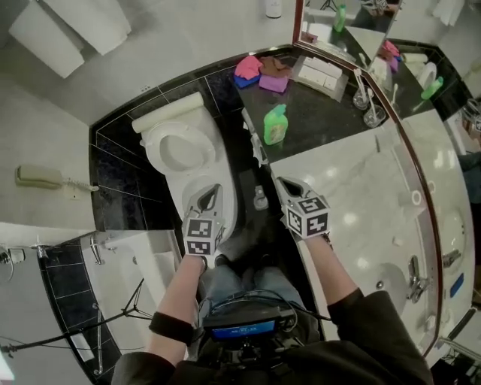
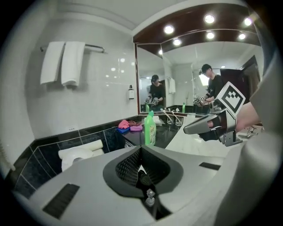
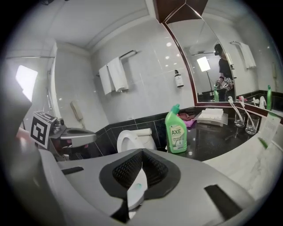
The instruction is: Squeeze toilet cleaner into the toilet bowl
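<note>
– Looking down from the head view, where is the toilet cleaner?

– Upright on the dark desk, green cap on, well apart from both claws. It stands at about three o'clock of the toilet bowl, and no claw touches it.

– And the left claw?

– Its own view shows the jaws closed together with nothing held between them. From above it hangs over the front of the toilet bowl, with the open seat at its eleven o'clock and the bottle at its one o'clock.

– The right claw?

– Also closed. It sits beside the left one, at its three o'clock, near the edge of the pale marble part of the desk, and the bottle is at its twelve o'clock. In its own view a thin white sliver with a teal fleck shows in the seam of the jaws. I cannot tell whether that is a held thing or part of the claw.

– What else is on the desk?

– Pink and purple cloths lie at eleven o'clock of the bottle, against the wall. Folded white towels lie at one o'clock of it, under the mirror. Two glasses stand at the towels' four o'clock.

– And the walls?

– A handset phone hangs at nine o'clock of the bowl, and white hanging towels are on a rail above it.
</note>
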Available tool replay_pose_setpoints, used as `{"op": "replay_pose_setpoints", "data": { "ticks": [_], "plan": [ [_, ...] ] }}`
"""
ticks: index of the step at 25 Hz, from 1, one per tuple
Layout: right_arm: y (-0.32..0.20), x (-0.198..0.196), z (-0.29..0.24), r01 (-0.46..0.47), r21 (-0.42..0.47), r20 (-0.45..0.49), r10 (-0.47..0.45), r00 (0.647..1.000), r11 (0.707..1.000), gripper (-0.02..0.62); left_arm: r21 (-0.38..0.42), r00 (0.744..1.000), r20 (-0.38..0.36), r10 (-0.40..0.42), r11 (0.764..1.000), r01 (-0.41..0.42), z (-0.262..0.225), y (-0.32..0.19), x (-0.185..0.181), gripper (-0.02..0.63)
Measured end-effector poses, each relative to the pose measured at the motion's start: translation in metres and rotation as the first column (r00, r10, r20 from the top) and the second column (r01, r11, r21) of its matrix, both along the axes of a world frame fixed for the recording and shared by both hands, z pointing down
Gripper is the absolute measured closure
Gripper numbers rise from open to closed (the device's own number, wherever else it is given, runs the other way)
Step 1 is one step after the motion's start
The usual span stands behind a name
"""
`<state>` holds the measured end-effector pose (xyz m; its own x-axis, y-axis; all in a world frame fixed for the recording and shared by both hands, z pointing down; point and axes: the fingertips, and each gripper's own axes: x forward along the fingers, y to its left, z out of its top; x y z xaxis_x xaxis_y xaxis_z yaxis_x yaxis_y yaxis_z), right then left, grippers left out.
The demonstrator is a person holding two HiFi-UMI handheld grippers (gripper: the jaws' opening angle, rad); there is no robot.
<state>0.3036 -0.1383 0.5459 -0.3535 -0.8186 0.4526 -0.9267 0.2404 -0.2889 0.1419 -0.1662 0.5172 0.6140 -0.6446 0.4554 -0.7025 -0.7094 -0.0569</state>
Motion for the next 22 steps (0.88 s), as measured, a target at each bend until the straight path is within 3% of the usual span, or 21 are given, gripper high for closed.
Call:
{"op": "replay_pose_setpoints", "data": {
  "ticks": [11, 22],
  "plan": [
    [0.026, -0.116, -0.016, 0.130, 0.027, 0.007, -0.130, 0.991, 0.991, 0.591, -0.030, 0.978, -0.013, -0.209, 0.978, 0.208, -0.007, 0.036, -0.152, 0.606],
    [0.045, -0.210, -0.020, 0.169, 0.002, -0.027, -0.169, 0.985, 0.986, 0.591, -0.042, 0.959, -0.014, -0.282, 0.959, 0.281, -0.007, 0.061, -0.264, 0.606]
  ]
}}
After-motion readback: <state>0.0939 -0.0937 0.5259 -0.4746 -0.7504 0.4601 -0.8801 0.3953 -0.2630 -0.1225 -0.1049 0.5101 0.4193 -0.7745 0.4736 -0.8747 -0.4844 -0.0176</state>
